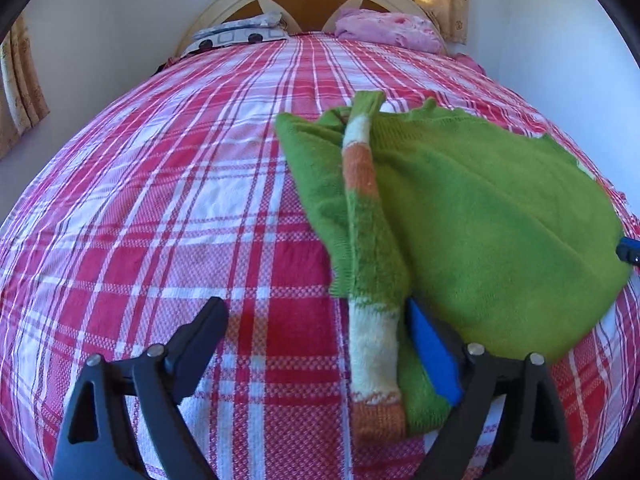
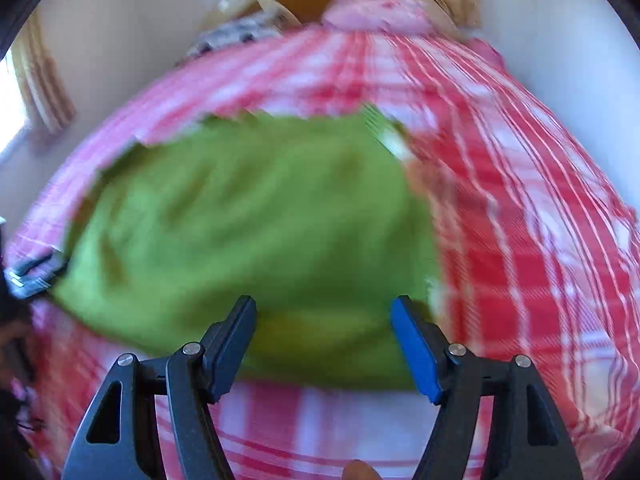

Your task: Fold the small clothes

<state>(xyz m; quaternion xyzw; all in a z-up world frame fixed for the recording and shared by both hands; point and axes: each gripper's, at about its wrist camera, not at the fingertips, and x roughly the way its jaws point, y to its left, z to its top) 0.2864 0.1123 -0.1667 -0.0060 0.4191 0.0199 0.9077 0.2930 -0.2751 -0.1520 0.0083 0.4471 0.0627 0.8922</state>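
My left gripper (image 1: 320, 332) has its black jaws spread wide over the red-and-white plaid bedspread (image 1: 160, 200); the striped sleeve (image 1: 368, 280) of the fuzzy green knit sweater (image 1: 480, 208) lies between them, unpinched. Only this sharp view shows the patterned pillow (image 1: 240, 34) and pink blanket (image 1: 384, 28) by the headboard. My right gripper (image 2: 324, 340) stands parted above the sweater's (image 2: 248, 216) near hem; that view is blurred. I can read no writing anywhere.
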